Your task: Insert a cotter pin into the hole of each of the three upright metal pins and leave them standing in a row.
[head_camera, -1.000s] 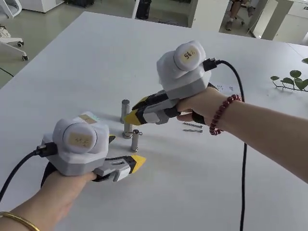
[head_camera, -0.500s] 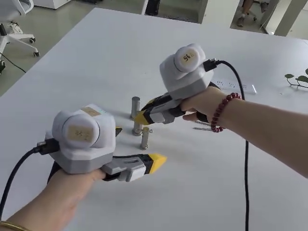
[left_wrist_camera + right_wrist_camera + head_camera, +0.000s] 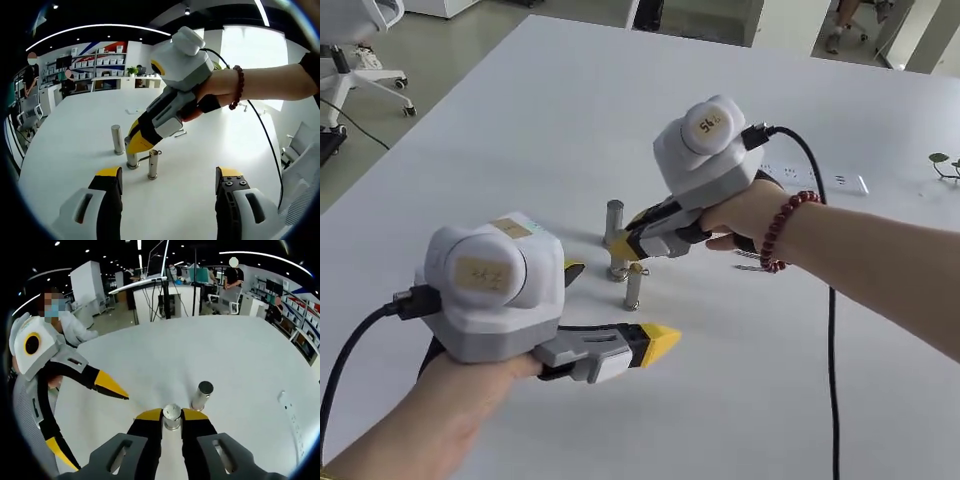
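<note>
**Progress.** Three upright metal pins stand close together on the white table [image 3: 520,120].

- The near pin [image 3: 153,164] has a cotter pin [image 3: 145,158] passing crosswise through its upper part, so this one is judged complete.
- The middle pin [image 3: 172,416] is clamped by the right tool [image 3: 618,243]. The jaws cover its hole, so it cannot be told whether a cotter pin is fitted.
- The far pin [image 3: 117,140] stands free, and no cotter pin is apparent in it.

Loose cotter pins [image 3: 748,266] lie flat on the table just beyond the right hand, partly hidden by it. On this evidence, about one third of the task is done. Two insertions are probably outstanding, followed by a check that all three pins stand in a row.

**Tool state.**

- Right tool: the jaws are closed on the upper part of the middle pin. In the right gripper view the pin's round top sits between the two yellow tips. The pin's base rests on the table.
- Left tool [image 3: 169,175]: the jaws are spread wide and hold nothing.

**Position of the work relative to the tools.**

- In the left gripper view, the three pins lie ahead of the left tool and well apart from it. They are offset toward one jaw rather than centred in the gap.
- The near pin stands just beside the clamped middle pin, on the side toward the left tool.
- The far pin stands just beside the right tool's tips, on the side away from the left tool.
- The loose cotter pins lie behind the right tool, near the person's wrist and well apart from the left tool.
</note>
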Demonstrator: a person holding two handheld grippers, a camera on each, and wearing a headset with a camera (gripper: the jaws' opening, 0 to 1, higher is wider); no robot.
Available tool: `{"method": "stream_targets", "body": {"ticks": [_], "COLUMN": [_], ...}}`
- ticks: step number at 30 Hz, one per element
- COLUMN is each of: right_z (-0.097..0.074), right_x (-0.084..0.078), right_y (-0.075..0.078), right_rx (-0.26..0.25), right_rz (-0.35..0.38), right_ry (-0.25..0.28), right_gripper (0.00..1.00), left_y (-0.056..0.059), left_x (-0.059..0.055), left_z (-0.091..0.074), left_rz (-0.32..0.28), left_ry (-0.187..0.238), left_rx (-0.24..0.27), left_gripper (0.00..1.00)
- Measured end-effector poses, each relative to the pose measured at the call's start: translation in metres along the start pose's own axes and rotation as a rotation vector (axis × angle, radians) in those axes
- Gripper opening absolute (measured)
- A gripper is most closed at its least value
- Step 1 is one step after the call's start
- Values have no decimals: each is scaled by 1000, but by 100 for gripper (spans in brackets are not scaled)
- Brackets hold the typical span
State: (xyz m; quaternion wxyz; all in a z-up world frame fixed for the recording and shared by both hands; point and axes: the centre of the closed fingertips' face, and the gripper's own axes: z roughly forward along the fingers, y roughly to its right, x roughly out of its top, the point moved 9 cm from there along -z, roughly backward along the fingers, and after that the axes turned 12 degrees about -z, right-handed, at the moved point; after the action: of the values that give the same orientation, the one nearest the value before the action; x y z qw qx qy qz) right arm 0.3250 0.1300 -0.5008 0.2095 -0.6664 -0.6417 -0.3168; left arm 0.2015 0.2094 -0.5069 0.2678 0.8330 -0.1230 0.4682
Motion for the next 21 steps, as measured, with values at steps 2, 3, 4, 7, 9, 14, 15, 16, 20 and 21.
{"method": "stream_targets", "body": {"ticks": [2, 3, 4, 7, 9, 14, 15, 16, 20, 21], "right_z": [-1, -1, -2, -4, -5, -9, -10, -12, -21, -23], "right_x": [0, 0, 0, -1, -2, -5, -6, -7, -13, -15], "right_y": [-1, -1, -1, 0, 0, 4, 3, 3, 2, 4], "right_rx": [-3, -4, -5, -8, -14, -25, -28, -31, -47, -52], "right_rz": [-2, -2, -3, 2, -1, 1, 1, 1, 16, 20], "right_ry": [0, 0, 1, 0, -5, -20, -23, -25, -30, -33], "right_gripper": [8, 8, 8, 8, 8, 8, 8, 8, 8, 8], "left_y": [1, 1, 2, 3, 4, 3, 4, 4, 6, 6], "left_x": [0, 0, 0, 2, 3, 2, 2, 2, 2, 3], "left_z": [-1, -1, -2, -4, -5, -5, -6, -6, -10, -10], "left_rz": [2, 2, 4, 6, 14, 20, 24, 23, 29, 30], "left_ry": [-5, -6, -6, -2, 3, -4, -6, -7, -4, -4], "left_rx": [0, 0, -1, -1, 1, 13, 13, 15, 18, 19], "left_gripper": [76, 76, 76, 76, 76, 77, 77, 77, 77, 78]}}
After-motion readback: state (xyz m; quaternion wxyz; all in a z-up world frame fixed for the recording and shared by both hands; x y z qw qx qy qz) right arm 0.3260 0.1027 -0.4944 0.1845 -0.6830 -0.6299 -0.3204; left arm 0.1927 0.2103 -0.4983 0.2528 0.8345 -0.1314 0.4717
